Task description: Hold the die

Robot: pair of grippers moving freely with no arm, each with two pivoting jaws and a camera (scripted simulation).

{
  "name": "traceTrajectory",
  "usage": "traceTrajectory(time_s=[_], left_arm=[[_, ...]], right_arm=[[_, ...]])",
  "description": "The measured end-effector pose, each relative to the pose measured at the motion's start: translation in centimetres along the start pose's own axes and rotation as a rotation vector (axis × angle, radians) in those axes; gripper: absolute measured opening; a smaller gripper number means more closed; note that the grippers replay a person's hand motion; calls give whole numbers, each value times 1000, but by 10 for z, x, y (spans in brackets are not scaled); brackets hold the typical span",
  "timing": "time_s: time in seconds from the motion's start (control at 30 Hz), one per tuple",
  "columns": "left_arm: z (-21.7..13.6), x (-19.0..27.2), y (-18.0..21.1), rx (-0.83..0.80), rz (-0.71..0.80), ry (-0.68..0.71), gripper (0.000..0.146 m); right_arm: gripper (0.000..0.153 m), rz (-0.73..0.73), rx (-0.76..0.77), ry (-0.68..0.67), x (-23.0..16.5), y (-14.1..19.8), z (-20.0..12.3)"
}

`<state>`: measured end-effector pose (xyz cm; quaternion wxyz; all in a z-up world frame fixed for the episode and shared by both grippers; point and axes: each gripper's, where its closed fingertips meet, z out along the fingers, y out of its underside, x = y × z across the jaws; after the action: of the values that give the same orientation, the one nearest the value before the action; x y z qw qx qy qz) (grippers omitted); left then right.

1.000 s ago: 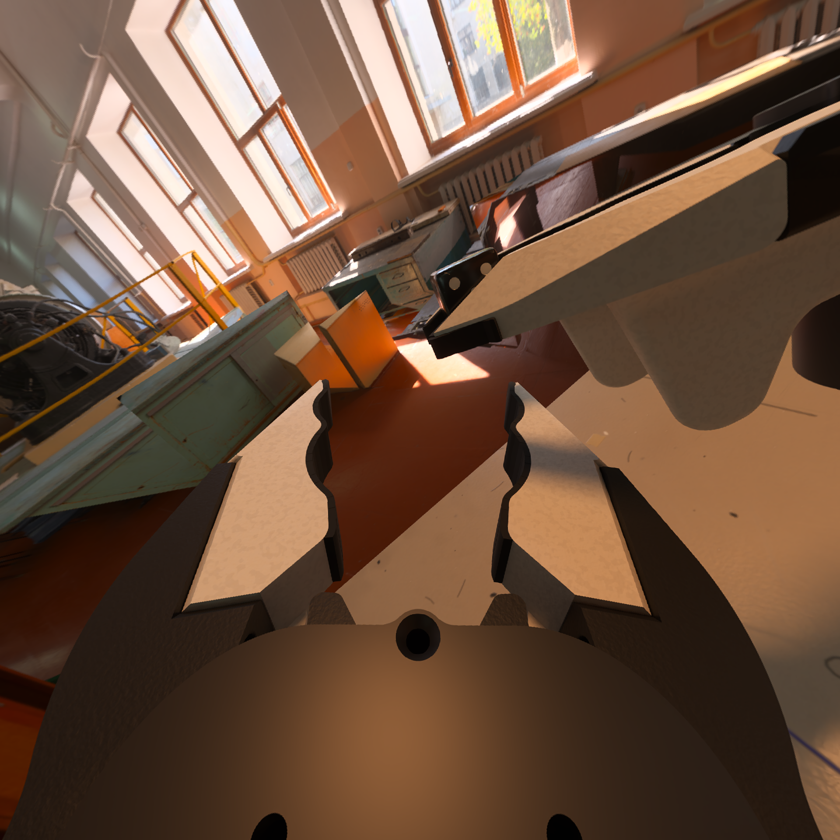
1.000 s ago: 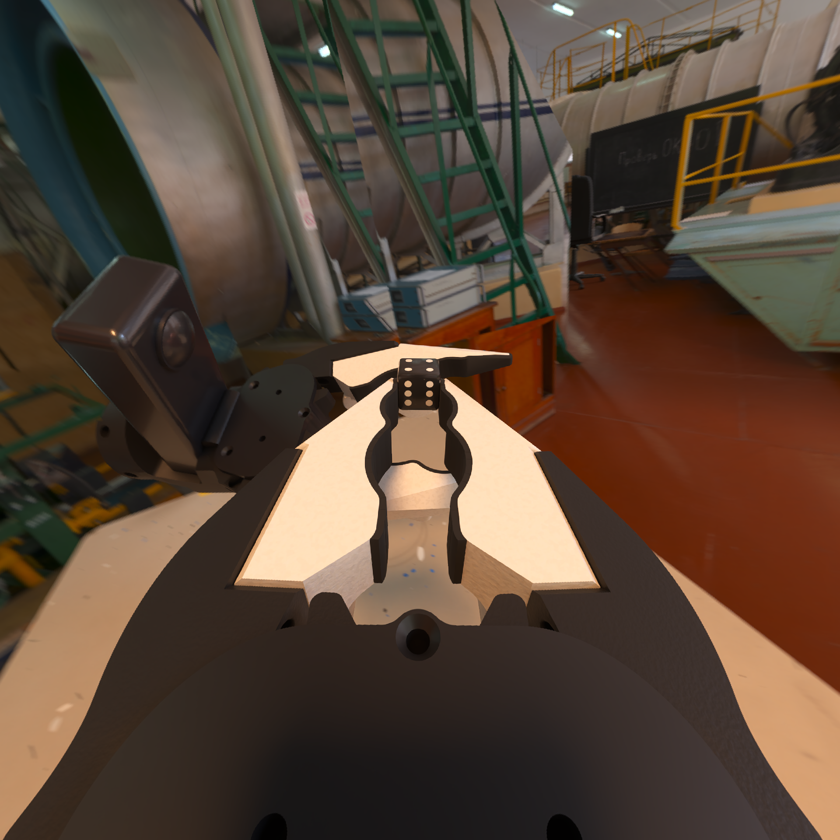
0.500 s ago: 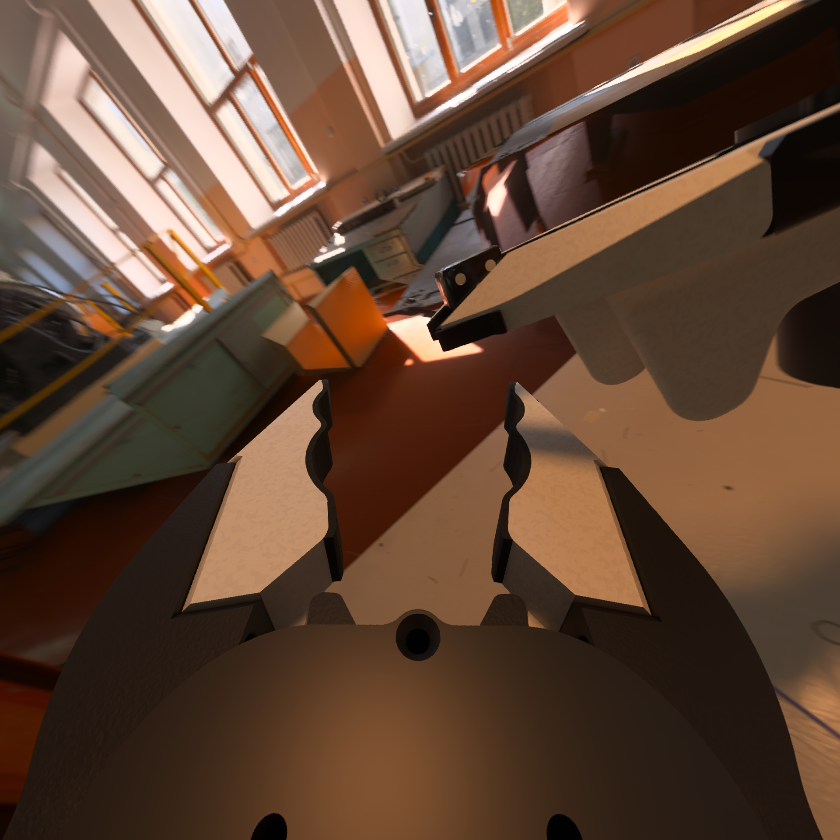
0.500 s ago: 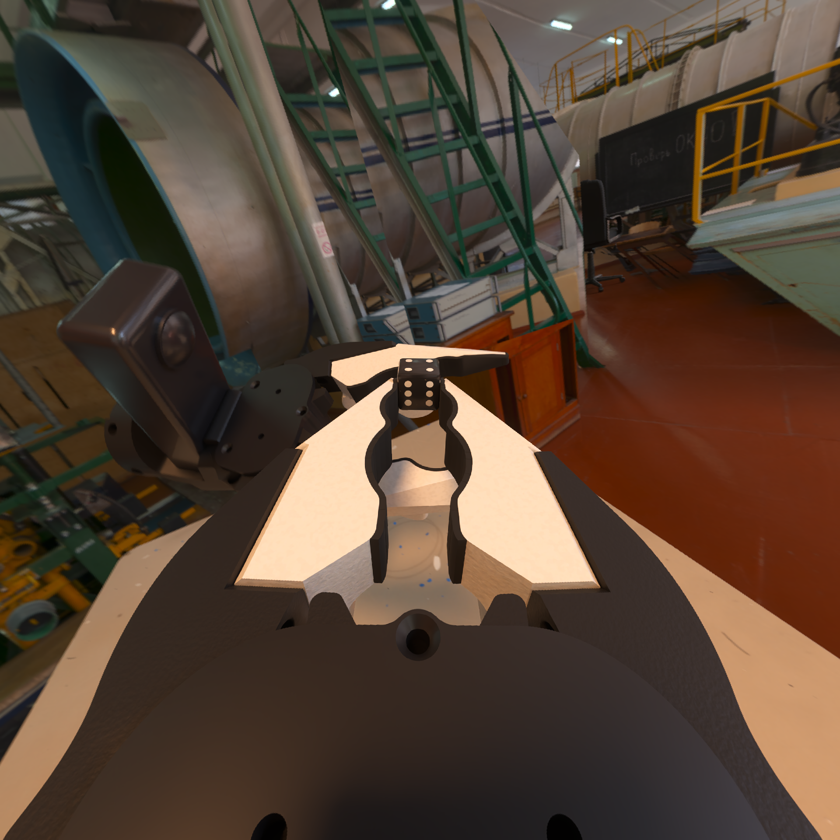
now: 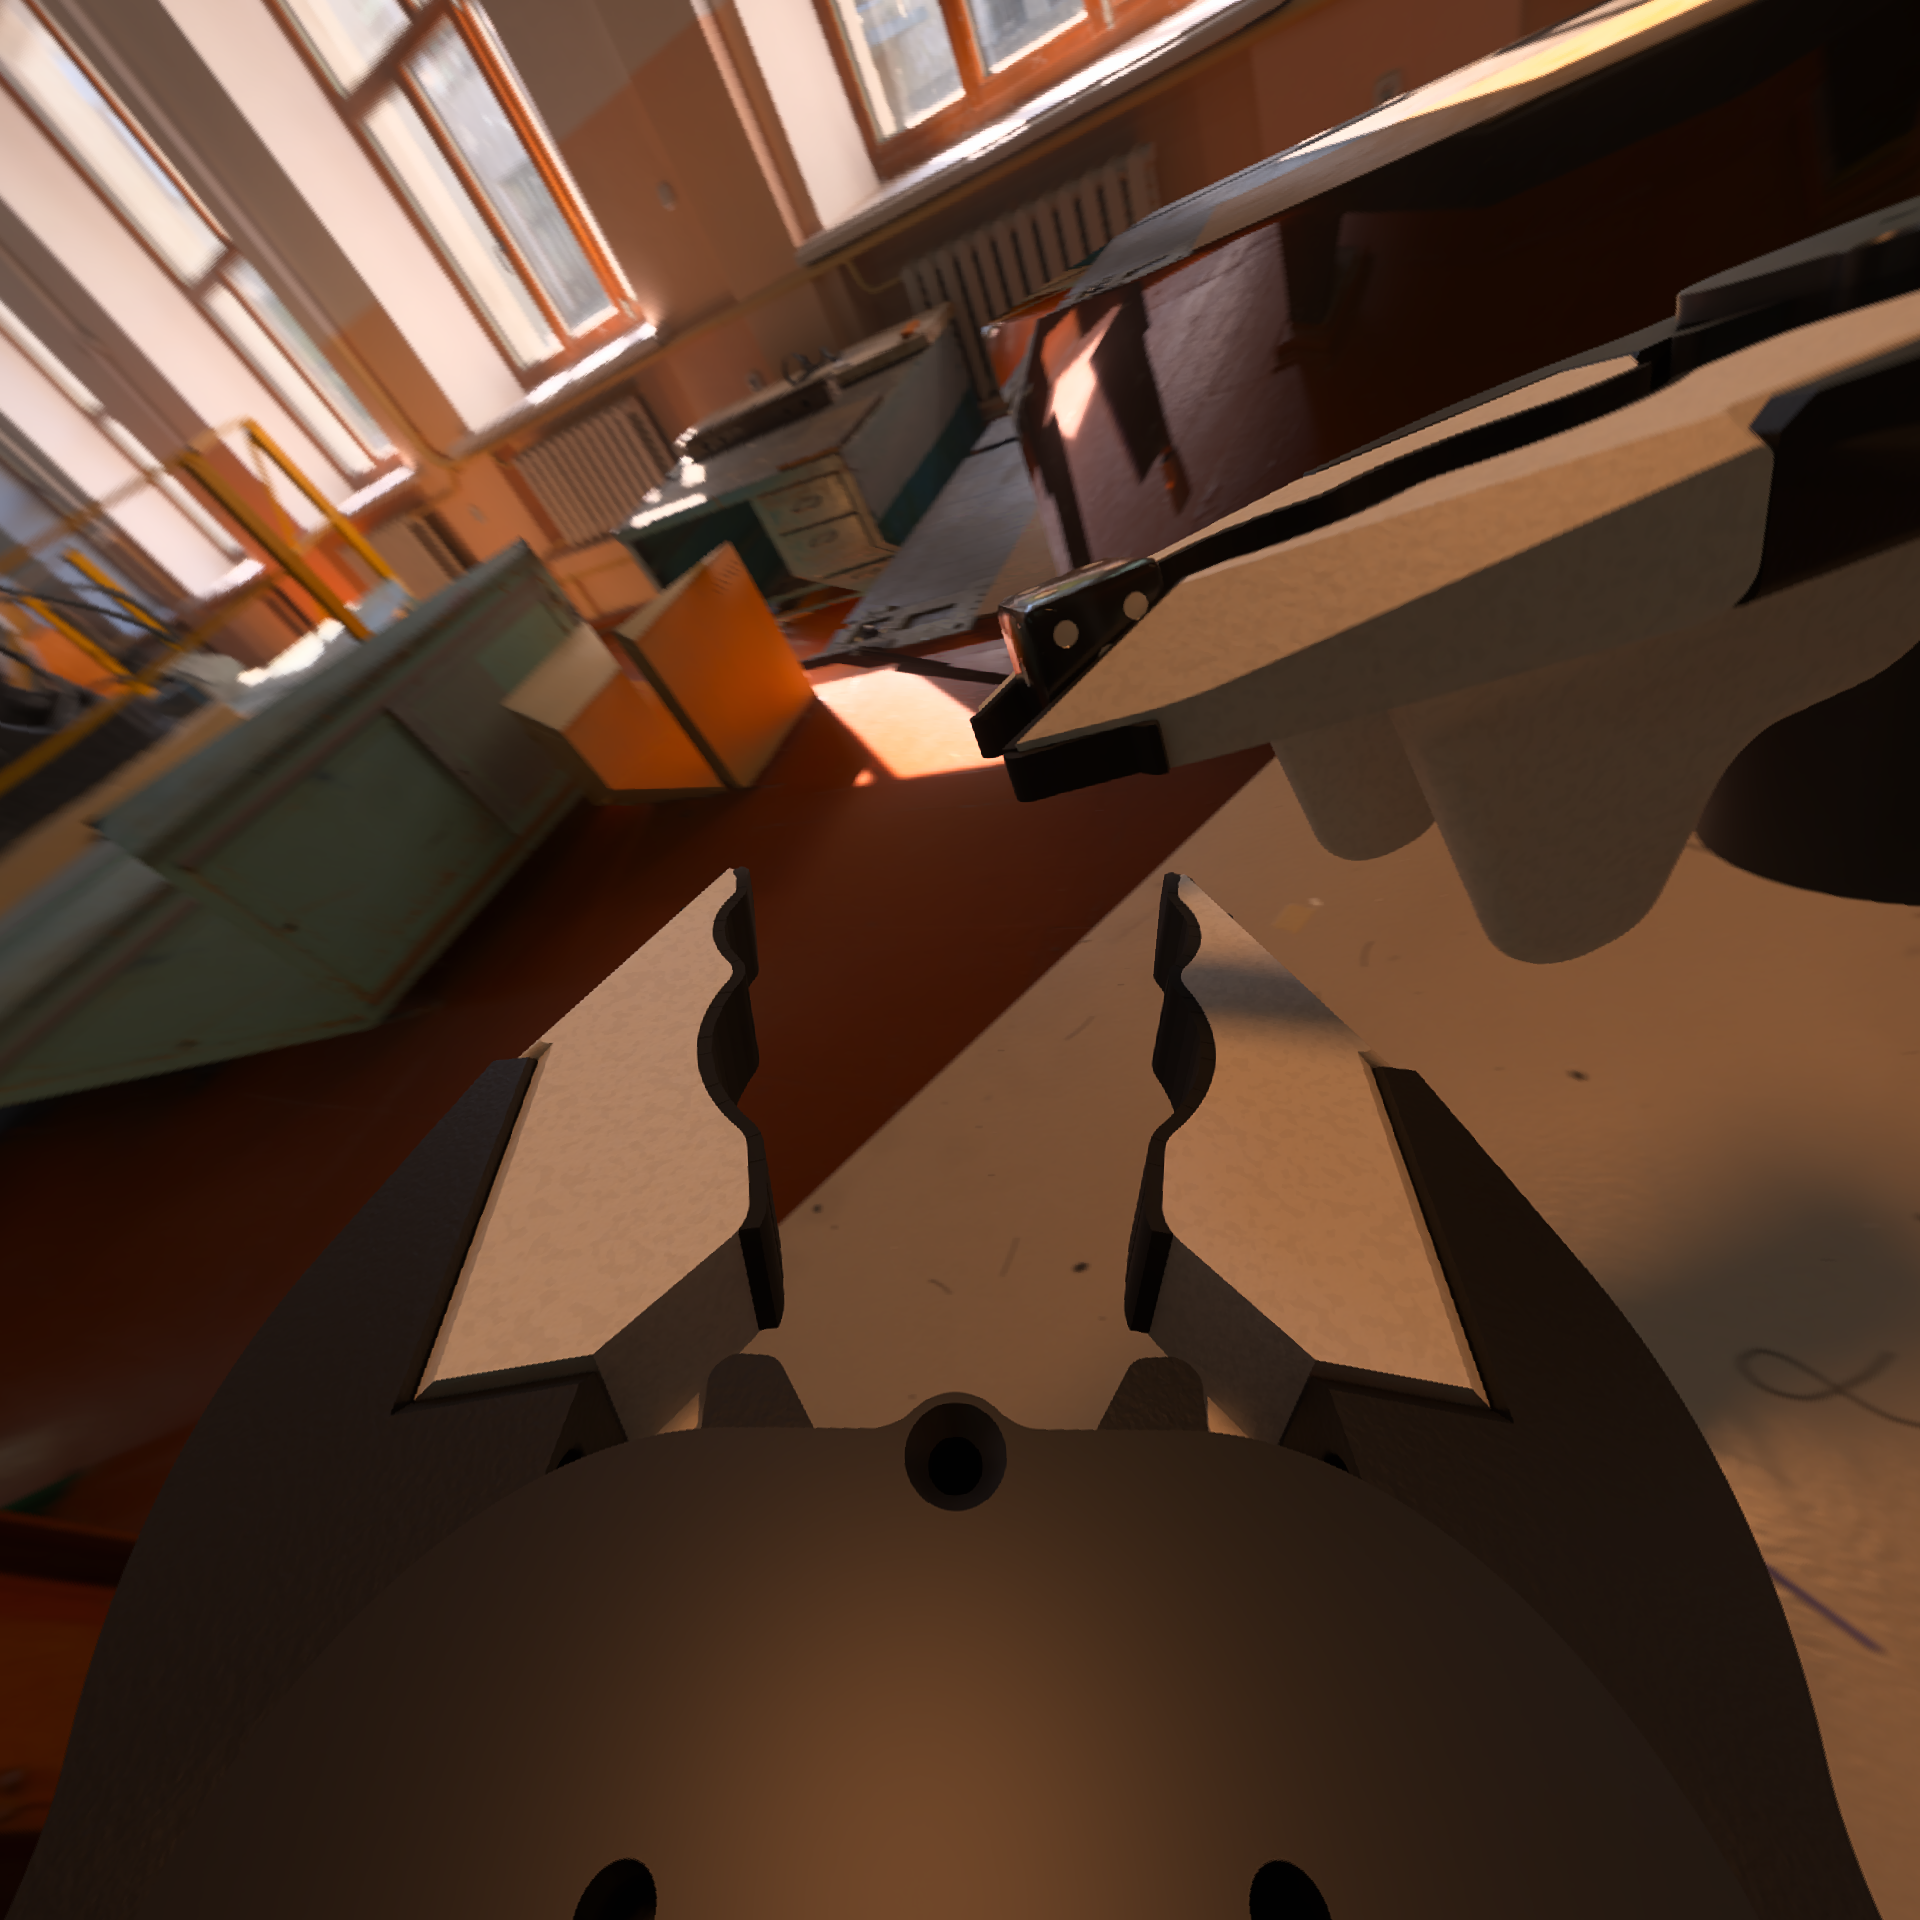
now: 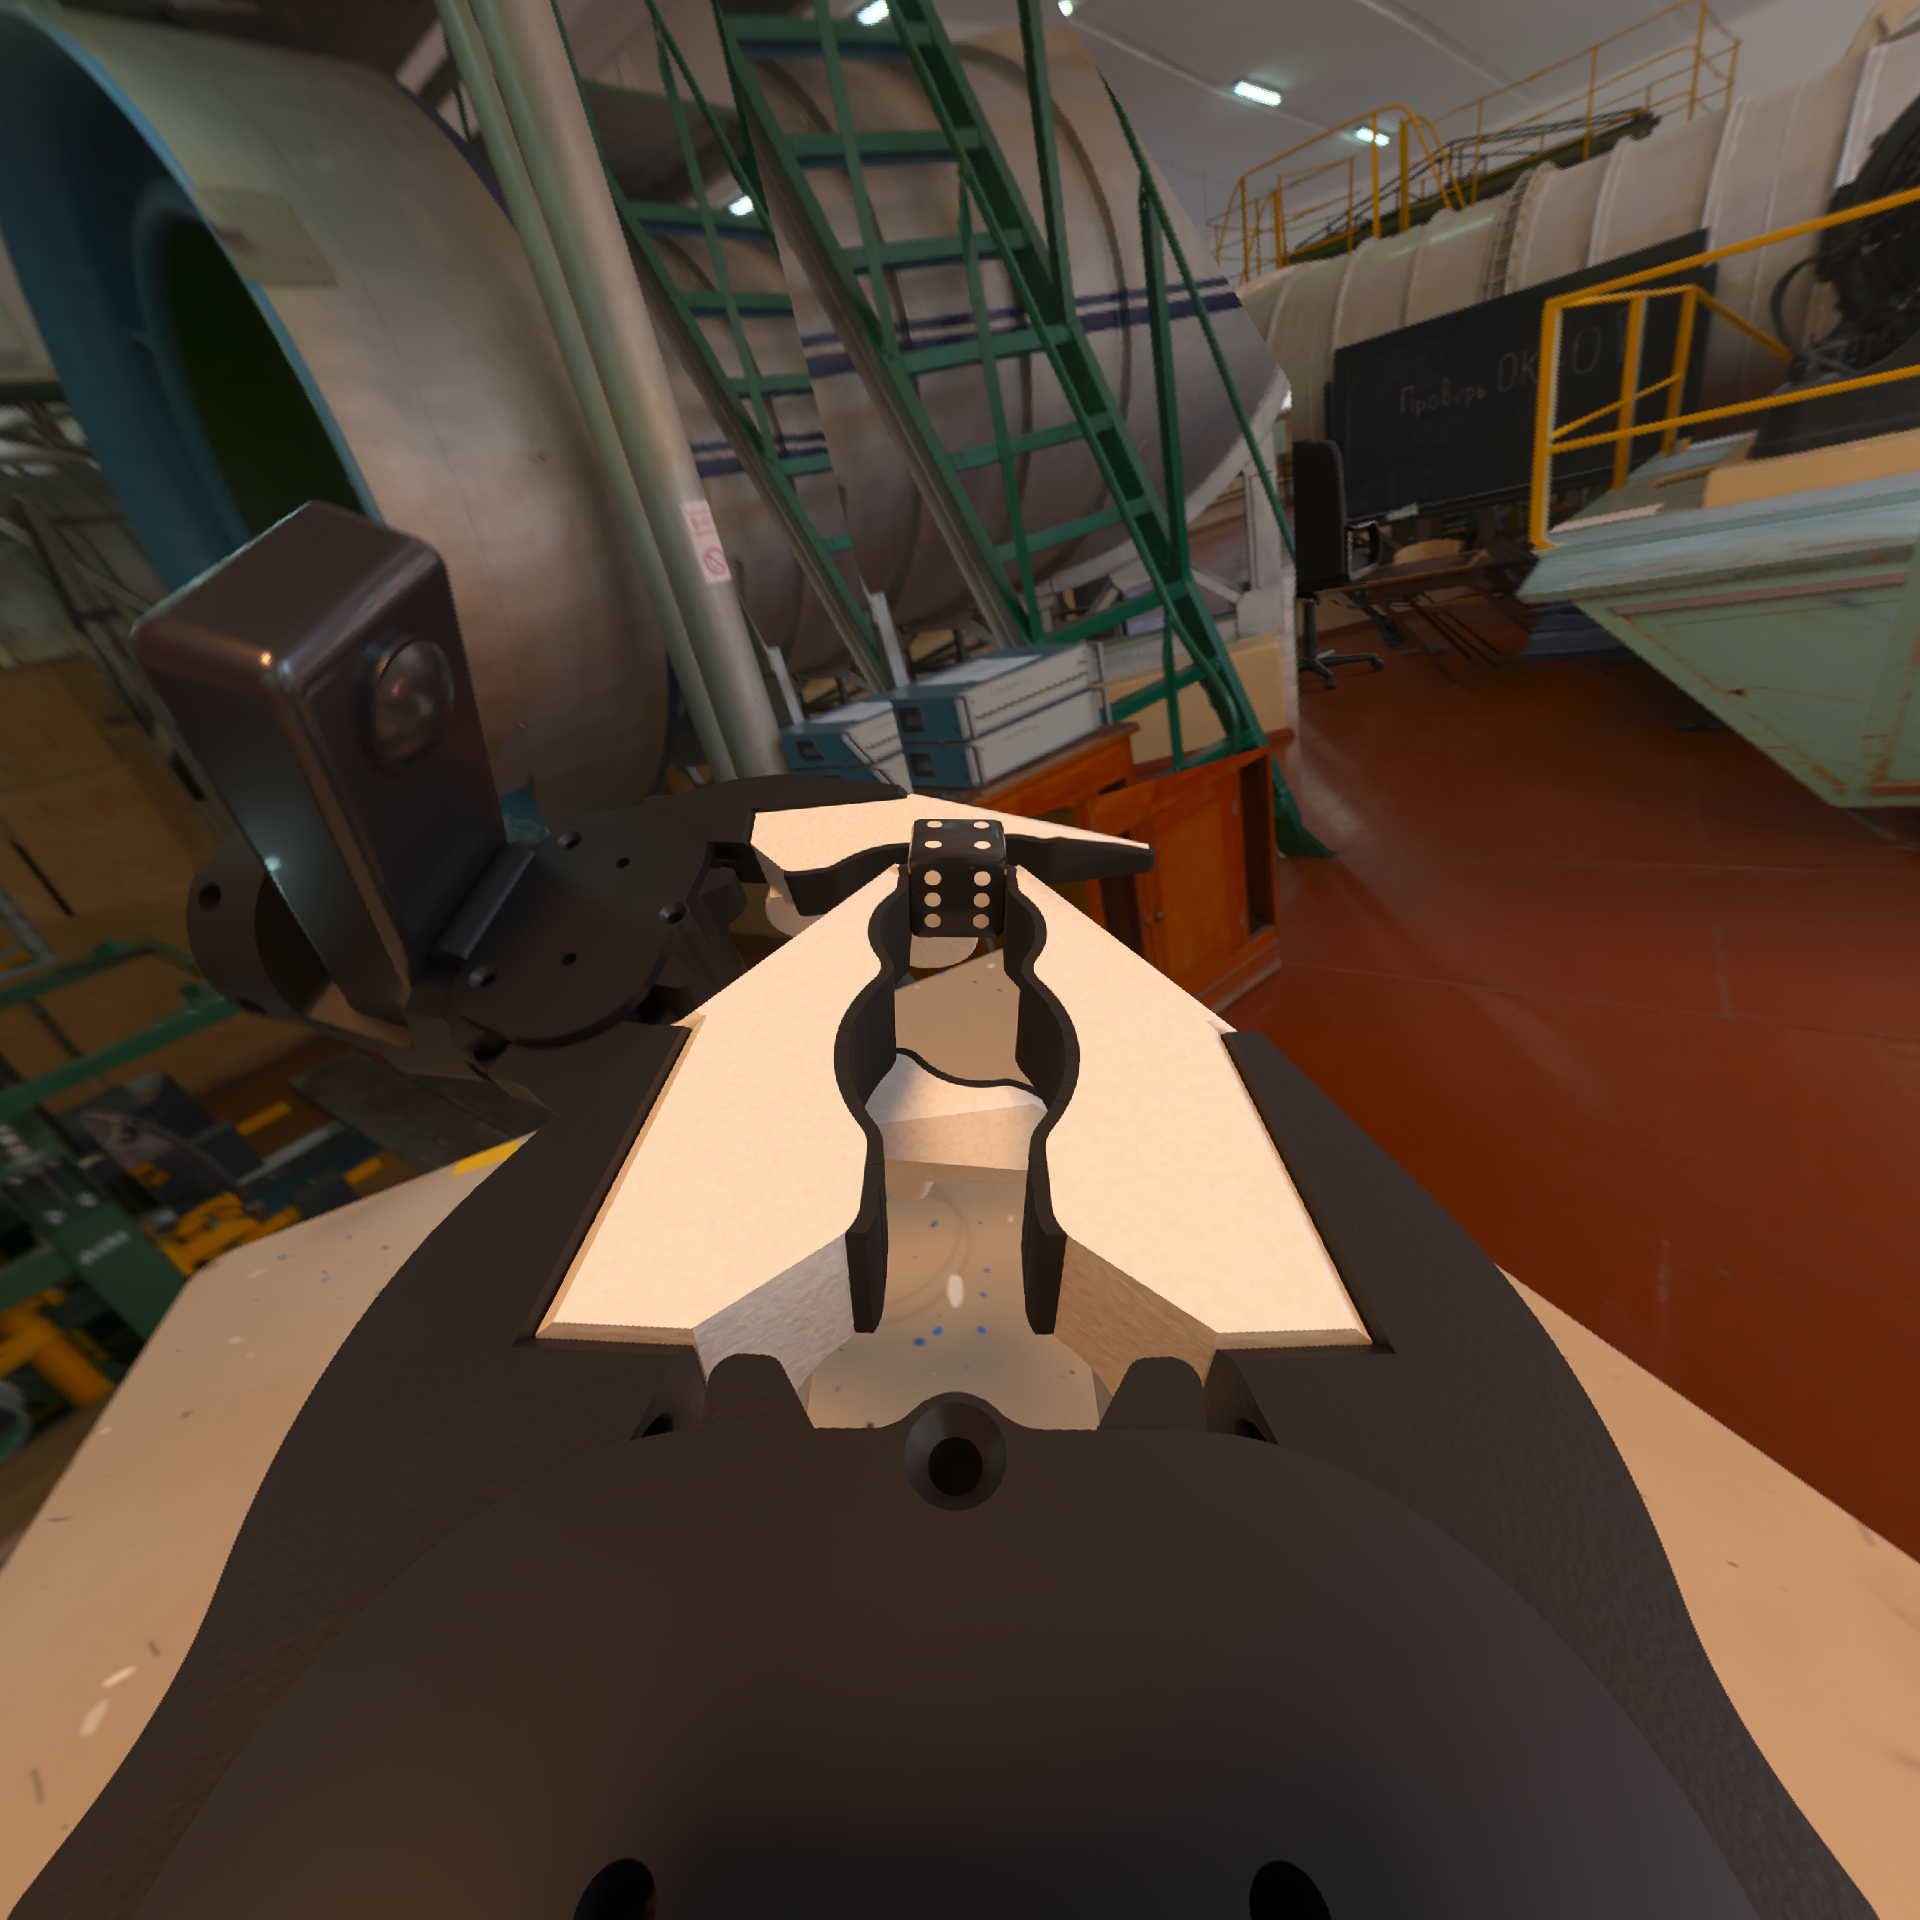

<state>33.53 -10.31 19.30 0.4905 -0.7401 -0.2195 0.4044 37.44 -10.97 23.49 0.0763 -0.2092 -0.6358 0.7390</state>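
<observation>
Die (image 6: pixel 956 878): a black cube with white pips, clamped at the very tips of the right hand-held gripper (image 6: pixel 954 914) and held clear above the table (image 6: pixel 156 1455); it is also seen in the left wrist view (image 5: pixel 1075 623).
Right hand-held gripper: closed on the die, its pale fingers (image 6: pixel 1122 1101) pressed against two opposite faces; in the left wrist view it is seen from the side (image 5: pixel 1070 675), reaching in from the right edge.
Left hand-held gripper (image 5: pixel 951 904): jaws spread wide, nothing held between the fingers (image 5: pixel 644 1122); in the right wrist view it is seen just beyond the die (image 6: pixel 966 842), with its dark camera housing (image 6: pixel 332 727) at the left.
Relative position: the die is seen ahead of and above the left fingertips, apart from them.
Table: a light surface with small specks, its edge running diagonally below both grippers.
Surroundings: red floor (image 6: pixel 1558 935), green stairs (image 6: pixel 935 364), tall windows (image 5: pixel 499 187), a green cabinet (image 5: pixel 312 831).
</observation>
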Motion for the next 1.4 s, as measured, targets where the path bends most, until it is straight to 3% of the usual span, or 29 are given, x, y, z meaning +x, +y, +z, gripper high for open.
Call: traceTrajectory(time_s=[0.23,0.4,0.53,0.7,0.87,1.07,1.23,1.4], left_arm=[[1,-8,1,30,98,-105,78],[7,3,8,23,-31,40,77],[6,-1,7,19,79,-38,78],[9,8,9,42,-57,75,78],[8,-4,11,23,112,-77,78],[12,5,14,47,-9,48,78],[10,-4,14,32,131,-90,78],[15,8,18,56,-41,62,78]], right_arm=[[16,142,52,-61,2,2,1],[16,75,-8,0,9,8,0],[16,43,-20,-10,8,8,-1],[16,6,-50,24,10,10,-2],[16,27,-52,9,10,12,-1],[16,9,-75,26,13,15,-1],[16,13,-73,15,12,15,-1],[16,4,-97,40,16,19,-1]])
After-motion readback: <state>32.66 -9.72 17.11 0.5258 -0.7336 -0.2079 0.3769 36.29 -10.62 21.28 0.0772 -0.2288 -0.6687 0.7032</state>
